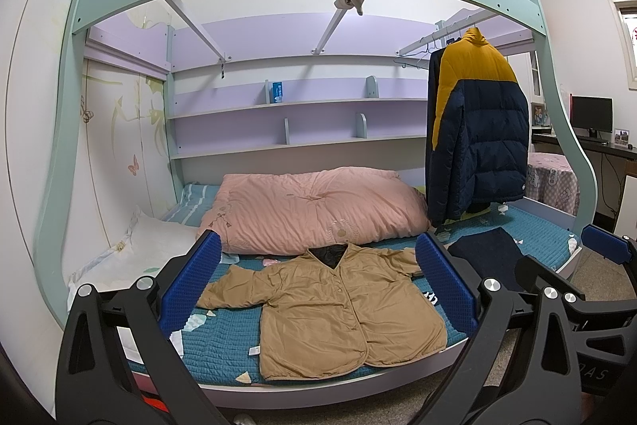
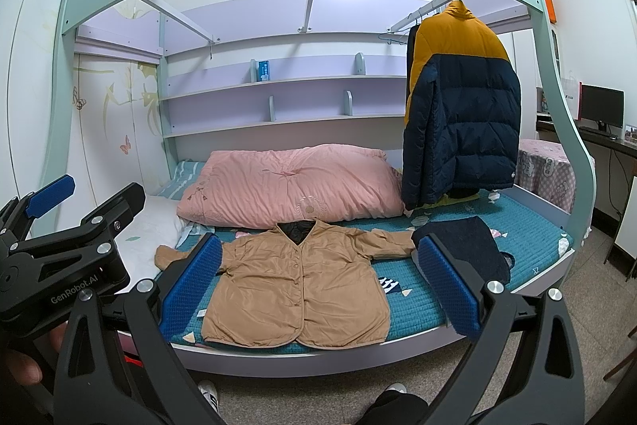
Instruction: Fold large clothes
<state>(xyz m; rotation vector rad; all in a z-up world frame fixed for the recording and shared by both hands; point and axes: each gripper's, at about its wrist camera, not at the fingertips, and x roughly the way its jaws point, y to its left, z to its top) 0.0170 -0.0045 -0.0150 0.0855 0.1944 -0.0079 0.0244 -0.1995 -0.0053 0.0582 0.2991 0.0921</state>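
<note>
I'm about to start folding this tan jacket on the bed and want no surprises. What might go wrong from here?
1. The tan jacket has its hem at the bed's front edge, so tugging it forward may slide it off.
2. The dark garment lies beside its right sleeve and could get caught up in the fold.
3. The hanging puffer jacket may snag a raised right gripper.

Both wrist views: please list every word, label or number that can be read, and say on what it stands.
"GenRobot.AI": on the left gripper body, right wrist view.
Letters on the right gripper body, left wrist view: partly cut off, unreadable.
Blue box on the shelf: print too small.
Tag on the tan jacket: too small.
</note>
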